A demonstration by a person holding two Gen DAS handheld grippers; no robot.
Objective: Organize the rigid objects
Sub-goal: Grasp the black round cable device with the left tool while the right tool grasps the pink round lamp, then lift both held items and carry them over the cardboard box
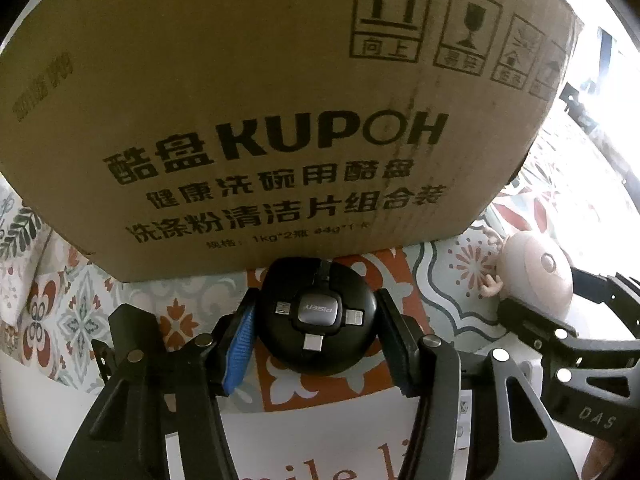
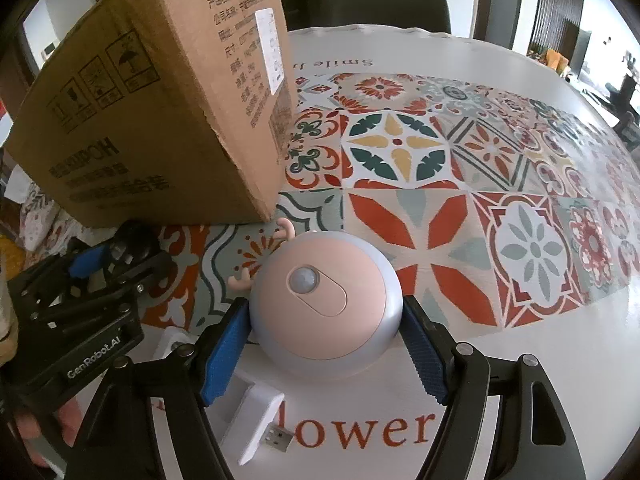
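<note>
My left gripper (image 1: 316, 320) is shut on a round black PISEN cable reel (image 1: 316, 314) with several plugs, held just in front of the brown KUPOH cardboard box (image 1: 256, 112). My right gripper (image 2: 326, 320) is shut on a round pink night light (image 2: 326, 300) with small antlers and a sensor dome, just over the table. The night light also shows in the left wrist view (image 1: 534, 268), at the right, with the right gripper (image 1: 532, 320) around it. The left gripper (image 2: 104, 268) and box (image 2: 160, 112) show at the left of the right wrist view.
A white USB plug-in device (image 2: 256, 420) lies on the table under my right gripper. The round table carries a patterned tile-print cloth (image 2: 440, 168) with printed words. A dark chair (image 2: 384, 4) stands at the far side.
</note>
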